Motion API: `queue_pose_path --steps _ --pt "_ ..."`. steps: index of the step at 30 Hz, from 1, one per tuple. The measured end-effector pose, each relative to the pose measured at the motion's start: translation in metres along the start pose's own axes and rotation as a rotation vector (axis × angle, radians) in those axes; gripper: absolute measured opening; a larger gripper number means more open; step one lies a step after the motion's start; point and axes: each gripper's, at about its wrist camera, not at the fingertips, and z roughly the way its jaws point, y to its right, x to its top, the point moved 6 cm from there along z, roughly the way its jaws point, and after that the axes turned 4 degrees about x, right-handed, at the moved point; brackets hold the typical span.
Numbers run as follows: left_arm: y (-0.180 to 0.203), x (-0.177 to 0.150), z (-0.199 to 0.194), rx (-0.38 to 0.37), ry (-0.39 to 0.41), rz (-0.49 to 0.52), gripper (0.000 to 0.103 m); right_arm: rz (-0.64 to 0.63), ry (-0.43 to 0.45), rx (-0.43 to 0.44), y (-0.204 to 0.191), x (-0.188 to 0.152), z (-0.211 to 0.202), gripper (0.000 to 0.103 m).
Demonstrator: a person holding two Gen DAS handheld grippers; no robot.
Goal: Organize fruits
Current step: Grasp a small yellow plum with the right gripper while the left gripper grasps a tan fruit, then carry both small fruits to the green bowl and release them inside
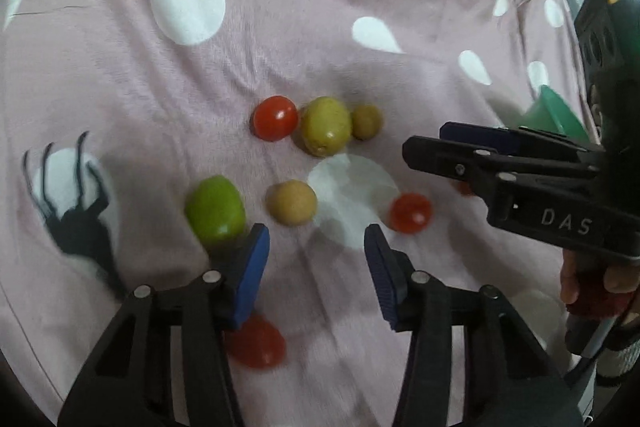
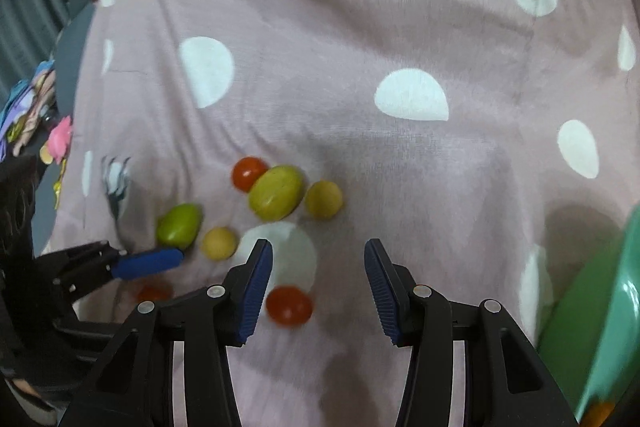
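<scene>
Pink cloth (image 1: 280, 27) with white dots, fruit scattered mid-frame in both views. Row of three touching: red tomato (image 1: 275, 117), yellow-green fruit (image 1: 326, 126), small brownish one (image 1: 366, 122). Below: green fruit (image 1: 215, 211), tan ball (image 1: 292, 203), second tomato (image 1: 411, 213), third (image 1: 256, 343) lower centre, blurred. Left gripper (image 1: 316, 259) jaws apart, nothing between. Right gripper (image 2: 318, 267) jaws apart, empty; tomato just beside its left finger. Green bowl (image 2: 600, 307), probably plastic, at right edge.

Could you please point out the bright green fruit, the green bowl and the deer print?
bright green fruit (image 1: 215, 211): left wrist view, its middle.
green bowl (image 2: 600, 315): right wrist view, outer wall.
deer print (image 1: 80, 223): left wrist view, body.
</scene>
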Motion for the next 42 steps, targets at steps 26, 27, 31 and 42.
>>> queue_pose_path --steps 26,27,31,42 --pt "-0.014 0.013 -0.005 0.018 0.027 -0.021 0.025 -0.052 0.020 -0.020 -0.004 0.007 0.027 0.029" --pt "-0.014 0.011 -0.009 0.015 0.034 -0.021 0.025 -0.049 0.035 -0.013 -0.002 0.010 0.019 0.029" --pt "-0.011 0.005 -0.032 0.003 0.058 -0.036 0.025 -0.031 0.085 0.027 -0.004 0.002 -0.016 0.029" --pt "0.004 -0.031 -0.068 0.021 0.088 -0.076 0.025 0.010 0.123 0.073 -0.003 -0.038 -0.061 0.029"
